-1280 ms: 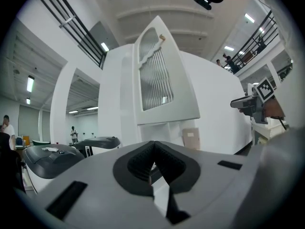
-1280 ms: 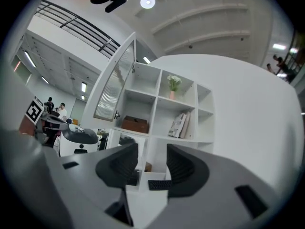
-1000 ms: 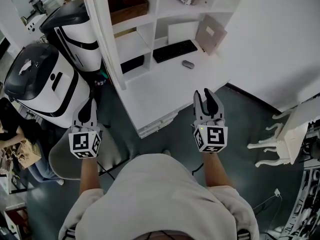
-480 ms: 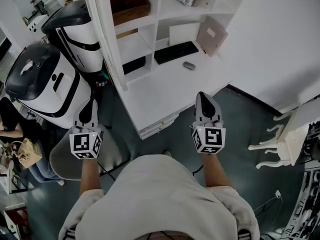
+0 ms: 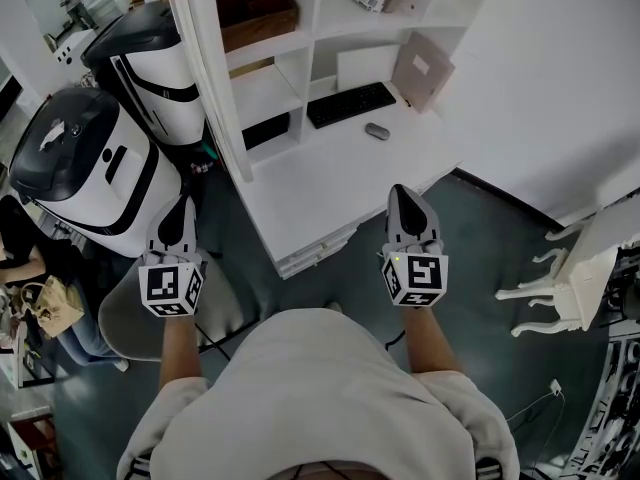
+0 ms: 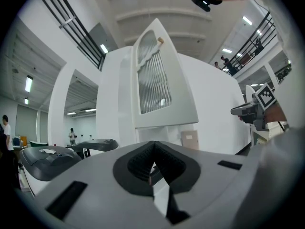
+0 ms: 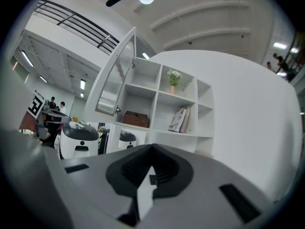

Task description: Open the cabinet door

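Note:
The white cabinet door (image 5: 203, 68) stands swung open, seen edge-on in the head view at the left side of the white shelf unit (image 5: 330, 28). From the left gripper view the door (image 6: 162, 80) shows its ribbed glass panel and a small knob (image 6: 161, 40) near the top. The right gripper view has the door (image 7: 116, 75) at the left of the open shelves. My left gripper (image 5: 179, 211) (image 6: 153, 147) is shut and empty, well short of the door. My right gripper (image 5: 406, 198) (image 7: 152, 149) is shut and empty above the desk's front edge.
On the white desk (image 5: 320, 178) lie a black keyboard (image 5: 350, 102) and a mouse (image 5: 377, 130). Two white-and-black machines (image 5: 80, 163) (image 5: 150, 58) stand to the left. A grey stool (image 5: 125, 313) is under my left arm. A white ornate table (image 5: 570, 268) stands at the right.
The right gripper's jaws, open a second ago, have closed with nothing between them. The left gripper has not moved.

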`<state>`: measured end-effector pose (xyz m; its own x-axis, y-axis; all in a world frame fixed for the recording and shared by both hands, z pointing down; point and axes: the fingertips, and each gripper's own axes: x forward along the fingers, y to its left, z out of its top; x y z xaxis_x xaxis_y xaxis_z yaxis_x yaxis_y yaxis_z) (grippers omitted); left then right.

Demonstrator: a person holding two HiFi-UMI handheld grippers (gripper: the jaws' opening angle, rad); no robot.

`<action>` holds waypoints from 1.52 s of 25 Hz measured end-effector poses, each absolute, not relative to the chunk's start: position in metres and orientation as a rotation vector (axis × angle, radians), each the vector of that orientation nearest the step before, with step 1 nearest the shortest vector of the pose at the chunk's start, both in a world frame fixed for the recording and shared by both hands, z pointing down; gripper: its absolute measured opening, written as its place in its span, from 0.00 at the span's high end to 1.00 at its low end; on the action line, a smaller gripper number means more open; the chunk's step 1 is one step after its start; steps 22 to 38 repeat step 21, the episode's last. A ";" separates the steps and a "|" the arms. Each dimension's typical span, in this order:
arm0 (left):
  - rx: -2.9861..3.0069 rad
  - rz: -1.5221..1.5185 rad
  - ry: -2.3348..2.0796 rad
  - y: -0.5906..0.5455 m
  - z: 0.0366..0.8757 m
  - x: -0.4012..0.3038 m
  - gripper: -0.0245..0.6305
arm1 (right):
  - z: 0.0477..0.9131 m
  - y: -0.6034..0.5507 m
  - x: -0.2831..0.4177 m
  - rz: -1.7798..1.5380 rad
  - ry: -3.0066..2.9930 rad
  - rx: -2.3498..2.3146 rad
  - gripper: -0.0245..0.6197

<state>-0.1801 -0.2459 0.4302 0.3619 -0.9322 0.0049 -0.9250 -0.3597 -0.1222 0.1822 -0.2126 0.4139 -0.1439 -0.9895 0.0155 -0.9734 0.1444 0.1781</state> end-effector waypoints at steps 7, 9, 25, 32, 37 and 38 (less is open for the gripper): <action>-2.512 -0.104 1.714 -0.247 0.430 -0.178 0.96 | 0.414 -0.214 0.180 -0.185 -2.285 1.951 0.96; -2.512 -0.105 1.714 -0.247 0.429 -0.177 0.96 | 0.414 -0.214 0.180 -0.186 -2.285 1.949 0.96; -2.514 -0.111 1.714 -0.250 0.431 -0.172 0.96 | 0.417 -0.216 0.181 -0.177 -2.296 1.932 0.96; -2.514 -0.111 1.714 -0.250 0.431 -0.172 0.96 | 0.417 -0.216 0.181 -0.177 -2.296 1.932 0.96; -2.514 -0.111 1.714 -0.250 0.431 -0.172 0.96 | 0.417 -0.216 0.181 -0.177 -2.296 1.932 0.96; -2.514 -0.111 1.714 -0.250 0.431 -0.172 0.96 | 0.417 -0.216 0.181 -0.177 -2.296 1.932 0.96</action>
